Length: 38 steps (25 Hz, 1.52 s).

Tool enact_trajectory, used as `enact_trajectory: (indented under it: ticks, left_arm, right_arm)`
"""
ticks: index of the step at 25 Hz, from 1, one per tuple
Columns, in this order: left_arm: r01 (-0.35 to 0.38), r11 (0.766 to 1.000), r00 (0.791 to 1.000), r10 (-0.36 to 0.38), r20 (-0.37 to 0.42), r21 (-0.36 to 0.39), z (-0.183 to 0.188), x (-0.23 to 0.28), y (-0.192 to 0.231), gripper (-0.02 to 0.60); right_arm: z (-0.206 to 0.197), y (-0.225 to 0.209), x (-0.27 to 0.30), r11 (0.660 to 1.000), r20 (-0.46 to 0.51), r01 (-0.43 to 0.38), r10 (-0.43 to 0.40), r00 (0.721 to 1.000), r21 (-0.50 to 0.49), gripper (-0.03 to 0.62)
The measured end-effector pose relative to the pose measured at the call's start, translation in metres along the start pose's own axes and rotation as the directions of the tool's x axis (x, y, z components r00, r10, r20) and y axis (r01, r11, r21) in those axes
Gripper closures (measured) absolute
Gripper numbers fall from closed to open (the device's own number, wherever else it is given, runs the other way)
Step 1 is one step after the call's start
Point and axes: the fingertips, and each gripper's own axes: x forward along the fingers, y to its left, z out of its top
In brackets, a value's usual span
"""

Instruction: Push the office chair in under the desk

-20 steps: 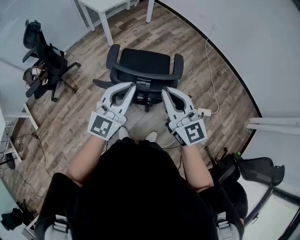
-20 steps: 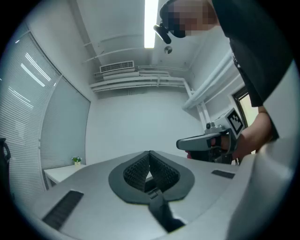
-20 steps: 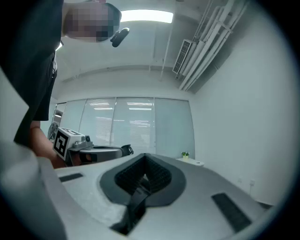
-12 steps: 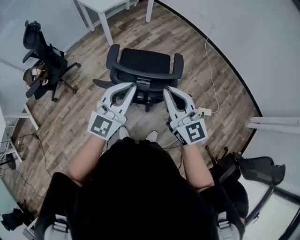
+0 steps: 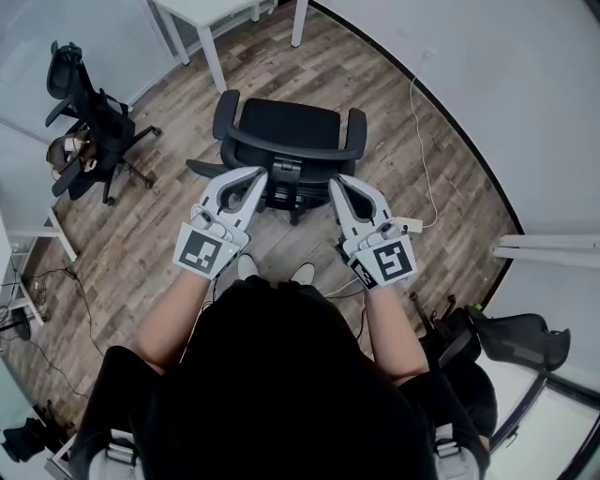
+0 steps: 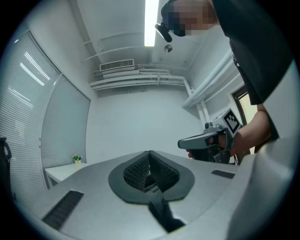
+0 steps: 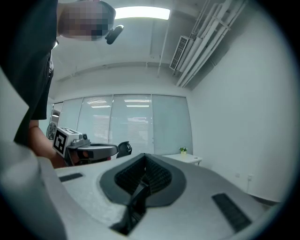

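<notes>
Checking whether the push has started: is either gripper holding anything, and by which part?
Nothing is held. The left gripper and right gripper are shut and empty; neither grips the office chair.

The office chair point(image 5: 286, 127) is matt black with a cloth-like seat; the floor point(image 5: 141, 225) is grainy wood planks; left gripper point(image 5: 265, 172) and right gripper point(image 5: 333, 182) are smooth matt grey plastic with ribbed black pads point(image 6: 164, 172)

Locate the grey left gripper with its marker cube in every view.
Head view: left gripper left of centre, shut tips by the black office chair's backrest.
Left gripper view: the gripper fills bottom centre, jaws shut.
Right gripper view: middle left, pointing right.
Shared landmark: white desk, top left in head view, off to one side in both gripper views.
</notes>
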Motion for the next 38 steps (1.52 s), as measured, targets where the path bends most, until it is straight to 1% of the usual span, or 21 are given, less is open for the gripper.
enact_trajectory:
  ticks: [4, 8, 11, 16, 19, 21, 24, 26, 28, 30, 34, 36, 38]
  left_arm:
    - [-0.007, 1.000, 1.000, 0.007, -0.027, 0.011, -0.008, -0.002, 0.004, 0.586]
    - [-0.001, 1.000, 0.997, 0.002, -0.079, 0.020, -0.023, -0.007, 0.013, 0.586]
    - [0.017, 0.999, 0.992, -0.011, -0.125, 0.050, -0.035, -0.008, 0.019, 0.584]
    - [0.056, 0.994, 0.973, -0.034, -0.229, 0.090, -0.057, -0.011, 0.030, 0.566]
    - [0.096, 0.990, 0.956, -0.061, -0.288, 0.107, -0.072, -0.014, 0.033, 0.549]
    - [0.147, 0.982, 0.935, -0.100, -0.341, 0.116, -0.085, -0.015, 0.034, 0.523]
    - [0.214, 0.968, 0.896, -0.141, -0.421, 0.131, -0.104, -0.021, 0.036, 0.486]
    - [0.252, 0.957, 0.866, -0.158, -0.474, 0.143, -0.115, -0.025, 0.040, 0.472]
    - [0.294, 0.943, 0.830, -0.173, -0.530, 0.153, -0.127, -0.028, 0.044, 0.442]
    - [0.338, 0.924, 0.795, -0.178, -0.580, 0.180, -0.139, -0.032, 0.050, 0.426]
    - [0.417, 0.880, 0.734, -0.179, -0.655, 0.227, -0.152, -0.034, 0.060, 0.388]
    - [0.459, 0.858, 0.695, -0.184, -0.696, 0.232, -0.158, -0.034, 0.063, 0.373]
    - [0.506, 0.832, 0.648, -0.192, -0.737, 0.228, -0.165, -0.036, 0.066, 0.370]
  right_arm:
    - [-0.010, 0.001, 0.002, 1.000, -0.035, -0.019, 0.020, 0.999, 0.025, 0.591]
    - [-0.024, 0.003, 0.004, 0.999, -0.085, -0.038, 0.040, 0.996, 0.025, 0.591]
    - [-0.035, -0.001, 0.004, 0.999, -0.121, -0.039, 0.043, 0.992, 0.033, 0.589]
    - [-0.056, -0.011, 0.004, 0.998, -0.193, -0.027, 0.035, 0.980, 0.048, 0.580]
    - [-0.070, -0.015, 0.003, 0.998, -0.245, -0.033, 0.045, 0.969, 0.054, 0.566]
    - [-0.081, -0.018, 0.002, 0.998, -0.288, -0.040, 0.054, 0.956, 0.054, 0.553]
    - [-0.098, -0.021, -0.001, 0.997, -0.360, -0.055, 0.070, 0.930, 0.051, 0.517]
    - [-0.107, -0.023, -0.002, 0.997, -0.407, -0.069, 0.081, 0.910, 0.044, 0.491]
    - [-0.114, -0.027, -0.003, 0.996, -0.448, -0.083, 0.090, 0.890, 0.036, 0.462]
    - [-0.119, -0.029, -0.004, 0.995, -0.484, -0.098, 0.099, 0.869, 0.028, 0.436]
    - [-0.131, -0.032, -0.007, 0.990, -0.557, -0.139, 0.111, 0.823, -0.008, 0.410]
    - [-0.136, -0.032, -0.010, 0.986, -0.593, -0.166, 0.117, 0.797, -0.027, 0.401]
    - [-0.142, -0.032, -0.013, 0.979, -0.632, -0.197, 0.124, 0.765, -0.046, 0.393]
